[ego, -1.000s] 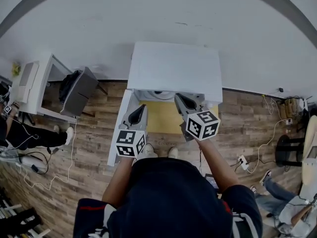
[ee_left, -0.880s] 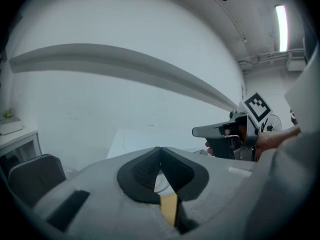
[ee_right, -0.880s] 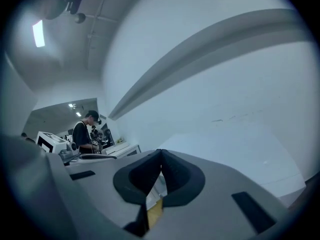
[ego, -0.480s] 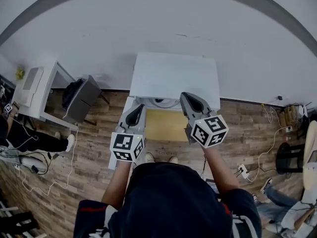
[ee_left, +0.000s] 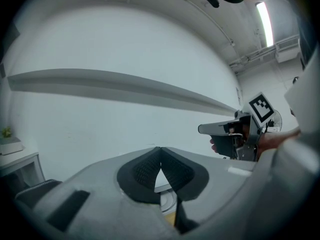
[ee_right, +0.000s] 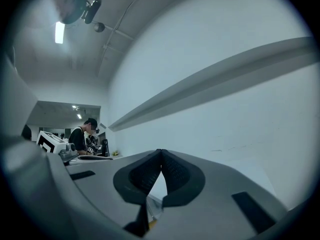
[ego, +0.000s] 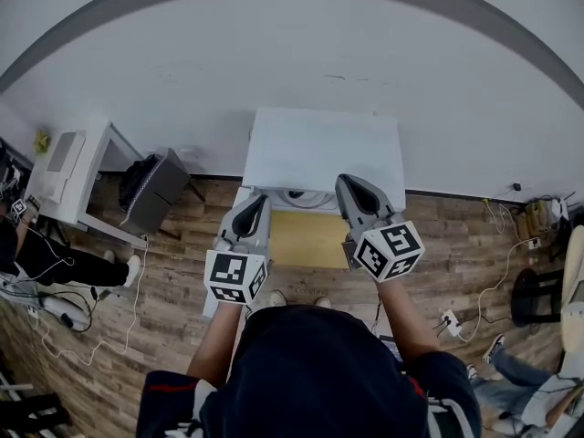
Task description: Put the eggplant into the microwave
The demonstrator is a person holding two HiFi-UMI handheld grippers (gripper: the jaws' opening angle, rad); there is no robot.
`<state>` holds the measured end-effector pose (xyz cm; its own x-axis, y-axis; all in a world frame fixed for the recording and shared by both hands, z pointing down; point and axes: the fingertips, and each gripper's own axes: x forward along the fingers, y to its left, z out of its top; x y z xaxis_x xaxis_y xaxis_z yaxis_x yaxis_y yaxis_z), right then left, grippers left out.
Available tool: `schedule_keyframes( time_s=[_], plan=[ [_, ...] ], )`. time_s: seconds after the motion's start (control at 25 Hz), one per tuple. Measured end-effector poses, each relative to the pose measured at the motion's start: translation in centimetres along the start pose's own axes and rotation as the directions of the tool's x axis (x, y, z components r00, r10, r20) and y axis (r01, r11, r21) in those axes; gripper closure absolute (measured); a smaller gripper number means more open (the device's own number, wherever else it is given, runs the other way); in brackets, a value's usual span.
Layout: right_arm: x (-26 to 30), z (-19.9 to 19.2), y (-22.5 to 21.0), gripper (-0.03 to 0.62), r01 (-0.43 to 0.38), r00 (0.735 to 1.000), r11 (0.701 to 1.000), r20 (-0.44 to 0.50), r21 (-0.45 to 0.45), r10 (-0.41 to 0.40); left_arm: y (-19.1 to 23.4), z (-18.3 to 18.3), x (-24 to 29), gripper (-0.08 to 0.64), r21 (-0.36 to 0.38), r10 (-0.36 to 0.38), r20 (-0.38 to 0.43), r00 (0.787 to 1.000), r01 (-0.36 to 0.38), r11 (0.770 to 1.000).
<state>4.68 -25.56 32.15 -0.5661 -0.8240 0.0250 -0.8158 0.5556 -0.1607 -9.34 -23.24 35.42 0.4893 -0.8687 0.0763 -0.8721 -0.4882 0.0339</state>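
Left gripper [ego: 258, 200] and right gripper [ego: 352, 183] were both pinched shut on nothing by the microwave [ego: 324, 149]; I couldn't spot the eggplant, so progress unclear tbh.

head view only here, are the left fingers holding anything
Observer: No. In its own view the left gripper has its fingers shut tip to tip, with nothing between them.
Operator: and the right
Observer: The right gripper is shut and empty as well.
Operator: anyone ahead of it
Observer: Yes, a person in a cap stands far off to its left.
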Motion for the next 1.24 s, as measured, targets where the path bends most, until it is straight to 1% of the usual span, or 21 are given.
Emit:
schedule_keyframes(
  time_s=[0.64,1.24],
  plan=[
    [0.1,-0.7,-0.5,0.58,0.012,1.0,1.0,-0.009,0.016,-0.012,0.1,0.0,0.3,0.543,-0.001,-0.005,-0.008,1.0,0.005,1.0],
    [0.2,-1.5,-0.3,0.58,0.015,0.999,1.0,-0.028,0.014,-0.015,0.6,0.0,0.0,0.543,0.001,0.007,-0.007,1.0,-0.007,1.0]
  ],
)
